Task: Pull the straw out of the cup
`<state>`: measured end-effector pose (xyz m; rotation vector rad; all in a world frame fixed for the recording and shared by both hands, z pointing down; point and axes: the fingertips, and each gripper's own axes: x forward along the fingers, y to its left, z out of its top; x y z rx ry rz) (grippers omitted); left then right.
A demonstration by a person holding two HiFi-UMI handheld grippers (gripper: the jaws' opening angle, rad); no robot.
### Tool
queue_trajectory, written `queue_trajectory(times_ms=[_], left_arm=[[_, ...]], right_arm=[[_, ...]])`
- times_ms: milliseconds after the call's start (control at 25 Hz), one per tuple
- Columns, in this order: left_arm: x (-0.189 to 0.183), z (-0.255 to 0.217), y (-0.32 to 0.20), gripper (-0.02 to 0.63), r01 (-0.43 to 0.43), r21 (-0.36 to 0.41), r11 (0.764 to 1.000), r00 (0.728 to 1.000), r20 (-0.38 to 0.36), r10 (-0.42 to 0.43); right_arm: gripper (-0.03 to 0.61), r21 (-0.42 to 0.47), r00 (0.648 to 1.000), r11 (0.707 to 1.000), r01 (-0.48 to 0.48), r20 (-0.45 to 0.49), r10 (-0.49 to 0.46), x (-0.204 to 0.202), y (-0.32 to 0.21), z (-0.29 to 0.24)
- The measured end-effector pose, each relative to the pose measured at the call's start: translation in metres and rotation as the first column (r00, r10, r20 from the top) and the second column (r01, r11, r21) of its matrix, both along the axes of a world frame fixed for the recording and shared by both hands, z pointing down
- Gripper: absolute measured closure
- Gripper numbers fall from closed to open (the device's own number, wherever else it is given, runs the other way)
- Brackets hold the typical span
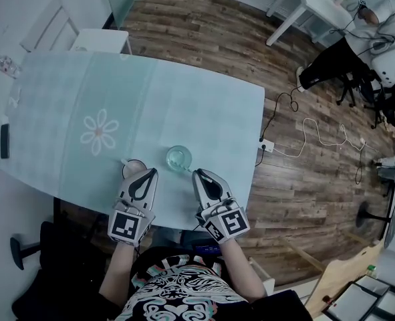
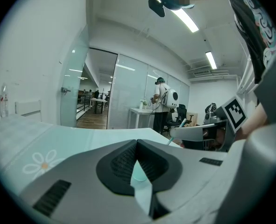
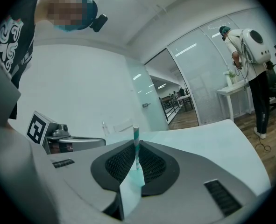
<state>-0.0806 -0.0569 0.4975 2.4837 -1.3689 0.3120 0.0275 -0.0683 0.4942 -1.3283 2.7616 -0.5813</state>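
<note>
Two hand-held grippers work at the near edge of the table with a pale teal cloth (image 1: 204, 99). The right gripper (image 1: 199, 174) has its tips just beside the rim of the clear round cup (image 1: 179, 158).

**Step in hand.** The grasp appears made and the extraction has not begun. In the right gripper view the jaws stand narrow, pinched on the teal-and-white striped straw (image 3: 136, 139). The left gripper (image 1: 151, 173) has its jaws together with nothing between them. It rests near the cup without touching it. A small pale round object (image 1: 134, 165) lies just ahead of its tips, and what it is cannot be told.

**Next move.** Judged from this position, the right gripper needs to lift along the straw's own axis and keep the pinch light enough not to flatten the tube. The cup looks light and unbraced, so it may tip or ride up with the straw. The left gripper could steady it at the wall.

**Condition of the straw.**
- It stands nearly upright, and its open top end shows above the jaw tips.
- It is thin and banded teal and white, with no visible bend or crease.
- Its lower end is hidden behind the jaws, so how deep it sits in the cup cannot be confirmed.
</note>
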Motion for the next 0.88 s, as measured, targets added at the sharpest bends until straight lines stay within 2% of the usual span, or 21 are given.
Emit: queue_trajectory(times_ms=[320,880], left_arm=[[-0.003,-0.007,0.000,0.617,0.002,0.026,1.000,1.000,-0.004,-0.001],[0.001,-0.015,0.005,0.617,-0.002,0.043,0.999,1.000,0.001,0.002]], right_arm=[[0.532,0.016,1.000,1.000,0.001,-0.029,0.000,0.001,0.004,-0.004],[0.532,0.052,1.000,0.999,-0.016,-0.009,0.016,0.012,0.008,-0.019]])
